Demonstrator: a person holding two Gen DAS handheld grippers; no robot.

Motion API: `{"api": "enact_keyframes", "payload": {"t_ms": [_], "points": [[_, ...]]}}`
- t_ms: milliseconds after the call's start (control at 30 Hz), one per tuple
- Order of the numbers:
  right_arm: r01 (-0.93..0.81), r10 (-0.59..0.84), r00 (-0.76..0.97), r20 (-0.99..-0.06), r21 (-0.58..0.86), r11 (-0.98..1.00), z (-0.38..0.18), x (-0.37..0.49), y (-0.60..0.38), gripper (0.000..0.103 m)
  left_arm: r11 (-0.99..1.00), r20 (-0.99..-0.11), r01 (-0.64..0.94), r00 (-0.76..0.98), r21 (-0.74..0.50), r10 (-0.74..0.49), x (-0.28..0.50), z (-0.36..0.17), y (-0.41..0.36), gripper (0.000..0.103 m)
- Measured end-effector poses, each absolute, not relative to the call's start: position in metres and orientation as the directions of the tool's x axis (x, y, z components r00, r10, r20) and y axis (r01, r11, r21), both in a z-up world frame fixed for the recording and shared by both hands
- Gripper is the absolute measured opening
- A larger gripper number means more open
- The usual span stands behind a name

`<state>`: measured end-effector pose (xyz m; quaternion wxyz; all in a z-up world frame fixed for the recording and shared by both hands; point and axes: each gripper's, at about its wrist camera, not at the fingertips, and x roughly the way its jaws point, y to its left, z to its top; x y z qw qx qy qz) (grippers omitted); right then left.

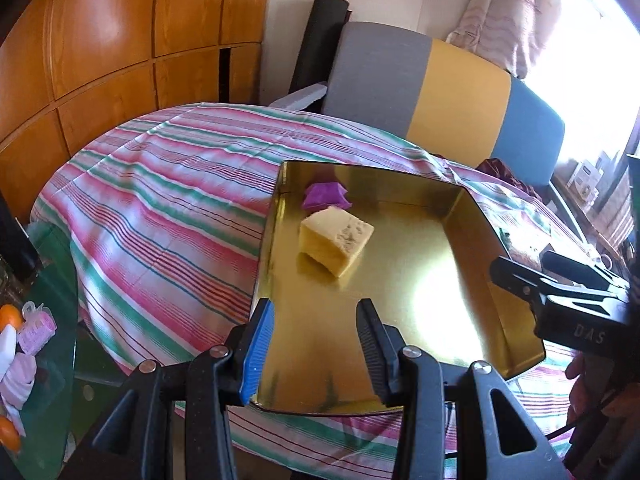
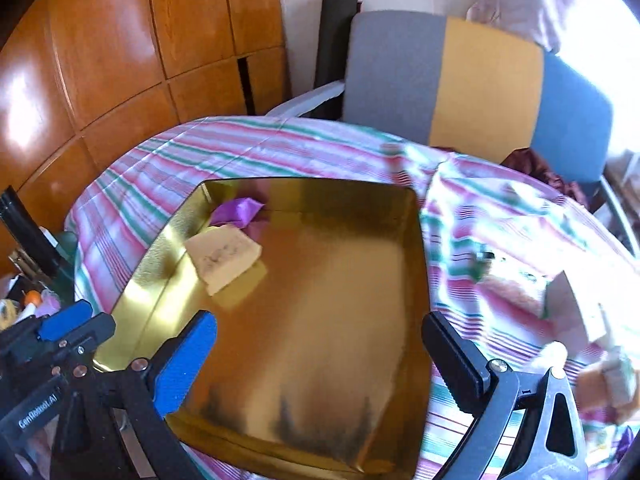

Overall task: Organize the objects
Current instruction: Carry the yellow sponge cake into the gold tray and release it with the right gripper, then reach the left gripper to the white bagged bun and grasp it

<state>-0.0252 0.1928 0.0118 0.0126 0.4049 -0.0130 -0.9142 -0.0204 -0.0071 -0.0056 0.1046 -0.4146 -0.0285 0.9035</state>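
A gold tin tray (image 1: 476, 240) lies on the striped tablecloth (image 1: 160, 200). Inside it, near the far left corner, sit a yellow sponge block (image 1: 336, 240) and a crumpled purple wrapper (image 1: 324, 196). My left gripper (image 1: 316, 344) hovers over the tray's near left corner, jaws a little apart with only the tray floor between them. My right gripper (image 2: 320, 360) stands wide open above the tray (image 2: 320, 280) with nothing in it; the sponge block (image 2: 224, 256) and purple wrapper (image 2: 236, 212) lie ahead to its left. The left wrist view has the right gripper (image 1: 522, 264) at the tray's right rim.
A chair (image 1: 440, 92) with a grey, yellow and blue back stands behind the table, with wooden cupboards (image 1: 100, 60) to the left. Oranges and pink hair clips (image 1: 36, 332) lie on a glass surface at the left. A white box (image 2: 568, 308) and blurred small items lie on the cloth at the right.
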Motion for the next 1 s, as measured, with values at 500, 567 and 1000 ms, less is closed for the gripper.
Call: {"api": "enact_keyframes", "payload": {"t_ms": [500, 567, 1000], "points": [[-0.135, 0.085, -0.663, -0.744, 0.008, -0.991, 0.012, 0.032, 0.262, 0.103, -0.942, -0.745, -0.315, -0.601, -0.110, 0.288, -0.017, 0.000, 0.051, 0.043], [-0.180, 0.108, -0.653, -0.750, 0.014, -0.984, 0.012, 0.042, 0.280, 0.103, -0.933, -0.742, -0.344, -0.597, -0.109, 0.307, -0.016, 0.003, 0.061, 0.043], [-0.606, 0.357, -0.554, -0.752, 0.070, -0.792, 0.033, 0.144, 0.471, 0.103, -0.795, -0.727, -0.601, -0.511, -0.080, 0.459, 0.001, 0.024, 0.164, 0.043]]}}
